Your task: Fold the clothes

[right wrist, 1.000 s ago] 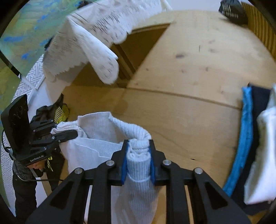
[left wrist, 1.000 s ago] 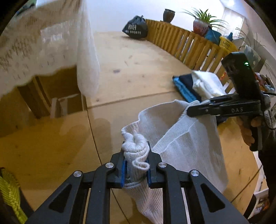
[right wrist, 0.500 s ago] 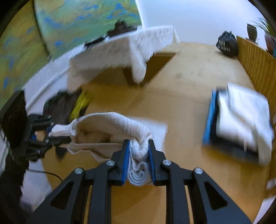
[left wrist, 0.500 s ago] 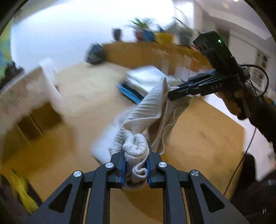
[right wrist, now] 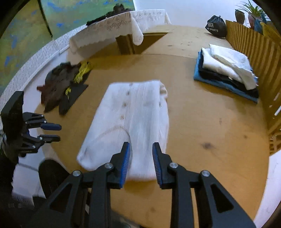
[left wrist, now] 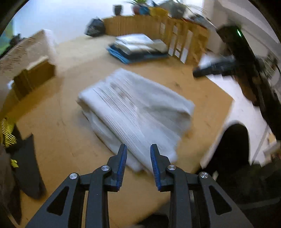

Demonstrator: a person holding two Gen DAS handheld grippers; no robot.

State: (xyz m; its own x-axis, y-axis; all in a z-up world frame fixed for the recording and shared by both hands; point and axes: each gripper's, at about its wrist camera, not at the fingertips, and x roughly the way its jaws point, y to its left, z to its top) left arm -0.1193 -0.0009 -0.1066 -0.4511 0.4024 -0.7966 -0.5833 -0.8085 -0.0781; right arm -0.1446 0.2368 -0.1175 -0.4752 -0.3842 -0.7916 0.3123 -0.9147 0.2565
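Work surface is a light wooden desk (right wrist: 202,122), plywood-like, with a seam line across its far part. Far edge: a low slatted wooden fence (right wrist: 249,43) with potted plants (right wrist: 245,12) behind it, and a black drawstring bag (right wrist: 216,26) in the corner against a plain white wall (right wrist: 184,8). At the left, a small wooden stand under a white lace cloth (right wrist: 114,28), backed by a green and blue painted panel (right wrist: 70,15); white floor (left wrist: 233,91) beyond the desk's edge.
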